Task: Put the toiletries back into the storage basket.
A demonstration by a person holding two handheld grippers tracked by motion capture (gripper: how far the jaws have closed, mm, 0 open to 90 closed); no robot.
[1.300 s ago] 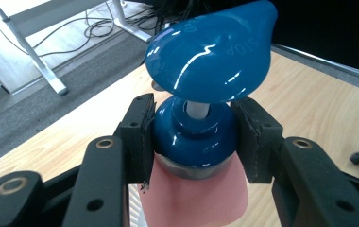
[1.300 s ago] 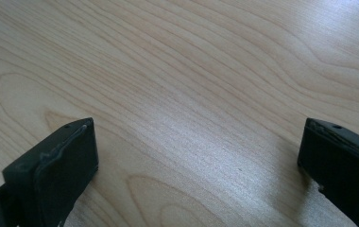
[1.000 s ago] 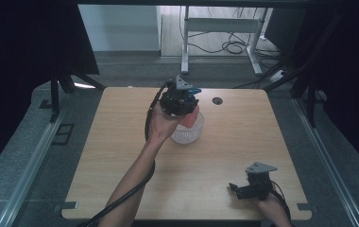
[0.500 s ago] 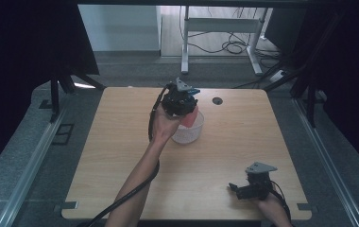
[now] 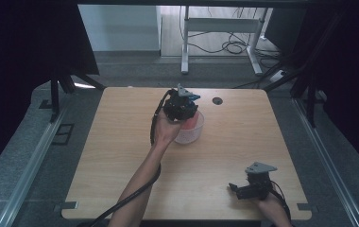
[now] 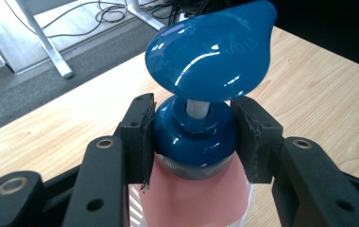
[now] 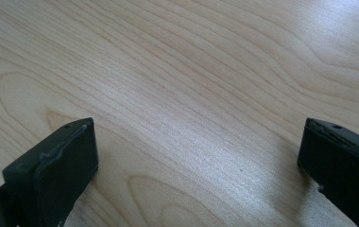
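Two jaws of the left gripper (image 6: 194,137) clamp the pump bottle's blue collar (image 6: 194,135).

Left forearm extended far forward; left hand-held gripper (image 5: 181,105) with jaws clamped on an object between its pads (image 6: 140,137). Right hand-held gripper (image 5: 238,187) low at the near right, jaws spread wide, nothing between them.

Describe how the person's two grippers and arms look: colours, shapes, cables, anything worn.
Both grippers are black. The left gripper has two chunky fingers with flat ribbed pads and round metal rivets on the linkages. A black cable trails along the bare, sleeveless forearm. The right gripper carries a grey three-cornered plate on top, with a cable at the wrist.
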